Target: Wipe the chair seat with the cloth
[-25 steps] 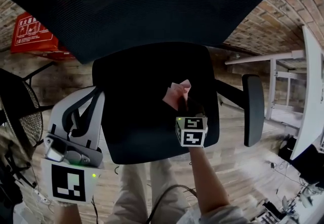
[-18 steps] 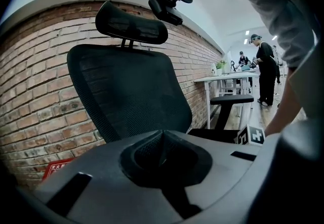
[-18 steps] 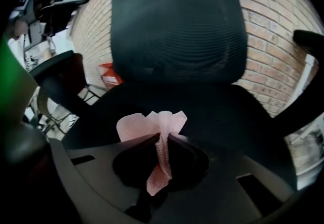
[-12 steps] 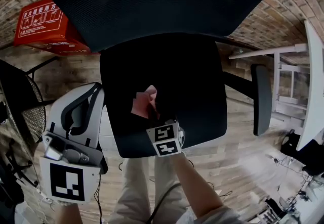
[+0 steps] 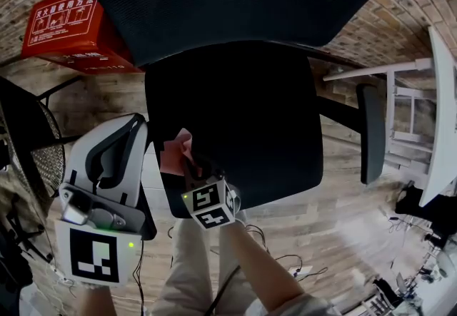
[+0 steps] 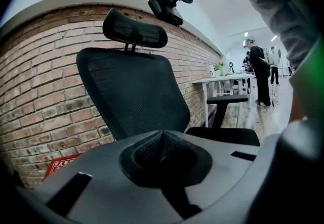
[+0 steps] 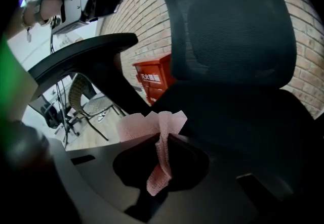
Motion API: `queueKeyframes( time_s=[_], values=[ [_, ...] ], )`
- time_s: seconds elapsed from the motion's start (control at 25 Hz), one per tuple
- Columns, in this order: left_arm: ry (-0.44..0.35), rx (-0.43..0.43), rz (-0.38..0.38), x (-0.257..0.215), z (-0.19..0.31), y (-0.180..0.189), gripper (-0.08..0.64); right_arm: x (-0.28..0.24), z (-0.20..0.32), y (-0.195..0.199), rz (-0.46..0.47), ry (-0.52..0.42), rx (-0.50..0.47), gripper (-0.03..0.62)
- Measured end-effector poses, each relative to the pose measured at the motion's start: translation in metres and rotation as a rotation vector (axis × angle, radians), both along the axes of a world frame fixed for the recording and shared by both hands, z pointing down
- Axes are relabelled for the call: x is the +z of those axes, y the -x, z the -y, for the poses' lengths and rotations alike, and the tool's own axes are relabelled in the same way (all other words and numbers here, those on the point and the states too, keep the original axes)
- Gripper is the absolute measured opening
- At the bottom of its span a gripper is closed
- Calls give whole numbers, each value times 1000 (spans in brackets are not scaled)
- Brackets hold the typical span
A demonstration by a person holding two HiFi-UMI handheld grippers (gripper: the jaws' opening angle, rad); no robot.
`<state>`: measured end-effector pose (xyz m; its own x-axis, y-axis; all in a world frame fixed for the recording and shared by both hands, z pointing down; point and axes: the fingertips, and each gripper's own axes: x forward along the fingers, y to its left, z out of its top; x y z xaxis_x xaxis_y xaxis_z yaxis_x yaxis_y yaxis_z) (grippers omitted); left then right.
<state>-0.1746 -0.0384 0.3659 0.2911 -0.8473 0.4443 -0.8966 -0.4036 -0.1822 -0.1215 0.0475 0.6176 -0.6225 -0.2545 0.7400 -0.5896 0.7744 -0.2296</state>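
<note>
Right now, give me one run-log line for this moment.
right tool: shut on cloth | cloth: at chair seat near-left edge | left tool: shut, empty, left of chair seat

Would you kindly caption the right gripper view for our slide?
Right gripper shut on a pink cloth, facing the black mesh chair.

Two hand-held grippers (image 5: 125, 138) (image 5: 191, 163), one chair (image 5: 243, 122), one pink cloth (image 5: 173, 153), one red box (image 5: 68, 22), one white desk (image 5: 441, 115).
</note>
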Motion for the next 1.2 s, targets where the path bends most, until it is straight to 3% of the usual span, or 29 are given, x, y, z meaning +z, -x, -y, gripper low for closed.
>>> queueKeyframes(
  time_s=[0.24,0.56,0.84,1.2],
  values=[
    [0,-18,-1,2,-3,3,18,-3,-25,15,24,20,-79,55],
    [7,-4,-1,1,0,-15,18,3,-14,-16,-37,-18,-110,55],
    [7,52,-9,5,17,-55,18,13,13,-81,-109,-28,-37,55],
    [37,107,-4,16,38,-106,18,21,65,-196,-199,-55,182,55]
  ],
)
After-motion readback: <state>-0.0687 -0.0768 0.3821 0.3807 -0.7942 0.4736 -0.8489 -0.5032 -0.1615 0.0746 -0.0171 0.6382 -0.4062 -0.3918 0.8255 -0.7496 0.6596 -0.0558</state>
